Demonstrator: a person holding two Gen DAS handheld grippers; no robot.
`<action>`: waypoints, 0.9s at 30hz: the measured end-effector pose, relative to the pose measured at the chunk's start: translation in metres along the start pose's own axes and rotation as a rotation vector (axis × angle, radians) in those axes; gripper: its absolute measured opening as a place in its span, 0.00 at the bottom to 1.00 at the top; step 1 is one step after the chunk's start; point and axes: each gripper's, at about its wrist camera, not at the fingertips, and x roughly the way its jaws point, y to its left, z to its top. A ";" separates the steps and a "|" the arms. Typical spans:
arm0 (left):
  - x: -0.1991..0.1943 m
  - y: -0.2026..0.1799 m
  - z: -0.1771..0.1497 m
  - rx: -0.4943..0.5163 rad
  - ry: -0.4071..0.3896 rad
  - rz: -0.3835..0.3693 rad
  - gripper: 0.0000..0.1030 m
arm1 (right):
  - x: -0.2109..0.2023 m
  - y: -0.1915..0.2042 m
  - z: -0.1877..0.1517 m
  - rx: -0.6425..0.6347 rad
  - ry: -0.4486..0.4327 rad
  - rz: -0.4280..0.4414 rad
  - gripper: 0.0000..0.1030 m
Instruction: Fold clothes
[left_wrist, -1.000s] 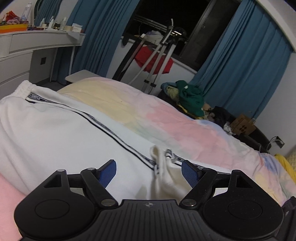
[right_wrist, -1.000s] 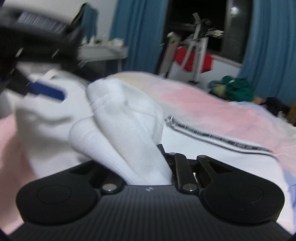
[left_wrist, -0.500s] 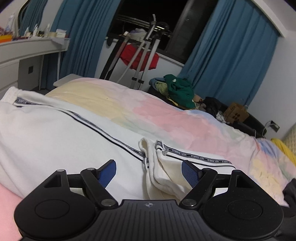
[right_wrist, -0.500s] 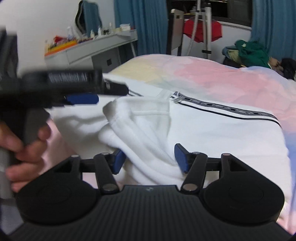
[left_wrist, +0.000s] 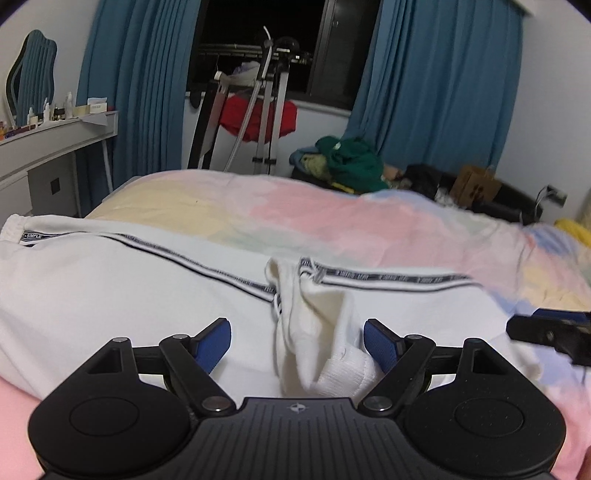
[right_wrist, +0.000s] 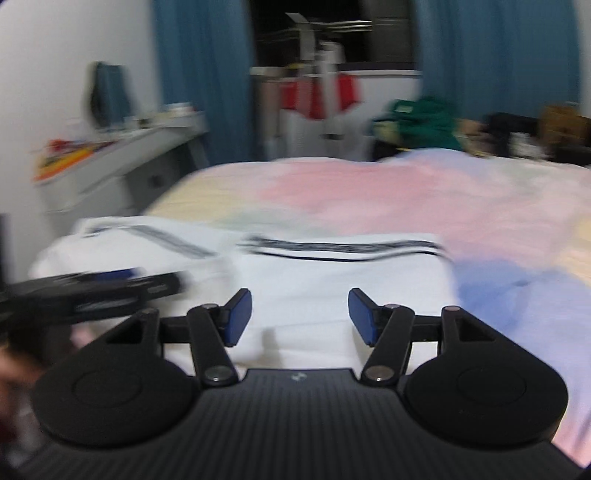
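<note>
White trousers with a black side stripe lie folded over on the pastel bed cover. Their ribbed cuffs rest on the cloth, between the spread fingers of my left gripper, which is open and grips nothing. In the blurred right wrist view the same white trousers lie ahead, and my right gripper is open above them with nothing between its pads. The right gripper's finger shows at the right edge of the left view; the left gripper appears at the left of the right view.
A grey dressing table with bottles stands at the left. A drying rack with a red garment, a pile of green clothes and a cardboard box lie beyond the bed, before blue curtains.
My right gripper opened and let go of the white cuff, then drew back to the right. The cuff end now lies on the trousers between my left gripper's open fingers.
</note>
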 end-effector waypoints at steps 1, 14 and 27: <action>-0.001 0.001 0.001 0.001 -0.006 -0.008 0.76 | 0.008 -0.007 -0.002 0.022 0.016 -0.038 0.58; -0.003 0.004 0.000 -0.038 -0.017 -0.141 0.46 | 0.047 -0.035 -0.016 0.199 0.152 -0.117 0.61; -0.006 -0.002 -0.005 -0.023 0.085 -0.111 0.07 | 0.047 -0.030 -0.015 0.192 0.144 -0.128 0.61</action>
